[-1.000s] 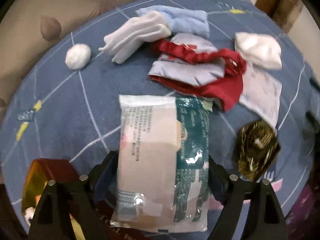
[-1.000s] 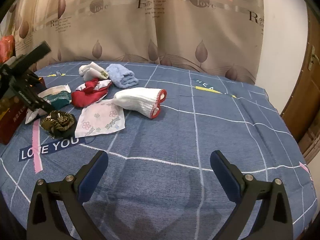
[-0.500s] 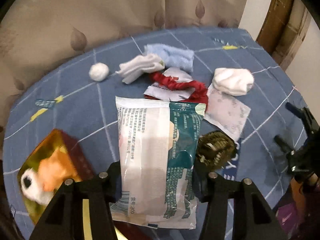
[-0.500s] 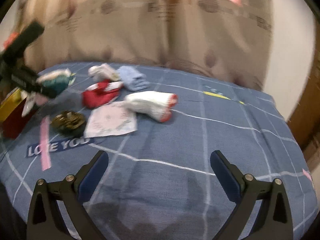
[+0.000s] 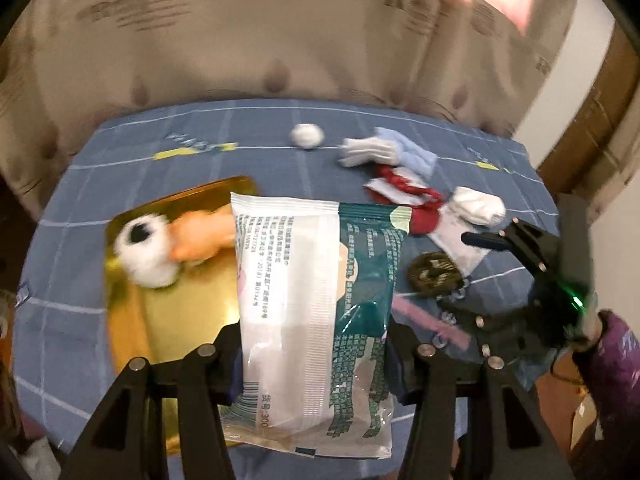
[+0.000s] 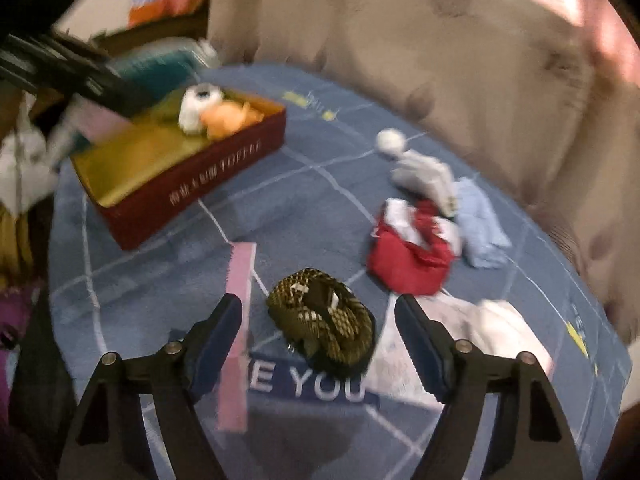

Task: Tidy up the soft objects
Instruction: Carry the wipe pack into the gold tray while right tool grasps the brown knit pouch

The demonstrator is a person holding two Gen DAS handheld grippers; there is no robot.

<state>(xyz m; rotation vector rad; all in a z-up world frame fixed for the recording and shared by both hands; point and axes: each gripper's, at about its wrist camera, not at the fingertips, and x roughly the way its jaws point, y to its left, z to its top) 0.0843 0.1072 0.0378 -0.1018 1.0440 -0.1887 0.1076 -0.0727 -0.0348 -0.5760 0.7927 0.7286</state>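
My left gripper [image 5: 312, 364] is shut on a white and teal tissue pack [image 5: 316, 304], which hangs above the gold-lined red box [image 5: 176, 312]. A white and orange plush toy [image 5: 160, 248] lies in that box [image 6: 160, 168]. My right gripper [image 6: 318, 328] hovers over a dark gold-patterned scrunchie [image 6: 320, 316]; its jaws are closing, with the scrunchie lying between them untouched. In the left wrist view the scrunchie [image 5: 434, 274] sits beside the right gripper [image 5: 492, 240]. The left gripper with the pack [image 6: 160, 68] shows at the upper left of the right wrist view.
On the blue bedspread [image 6: 320, 184] lie a red and white cloth [image 6: 412, 252], a light blue towel [image 6: 480, 224], white socks [image 6: 424, 172], a white ball [image 6: 390, 140] and a white rolled sock [image 5: 478, 204]. A beige curtain [image 5: 280, 40] hangs behind. A purple sleeve [image 5: 612, 368] is at the right.
My left gripper shut on the tissue pack and lifted it off the bed over the box. My right gripper swung left to the scrunchie and its jaws narrowed.
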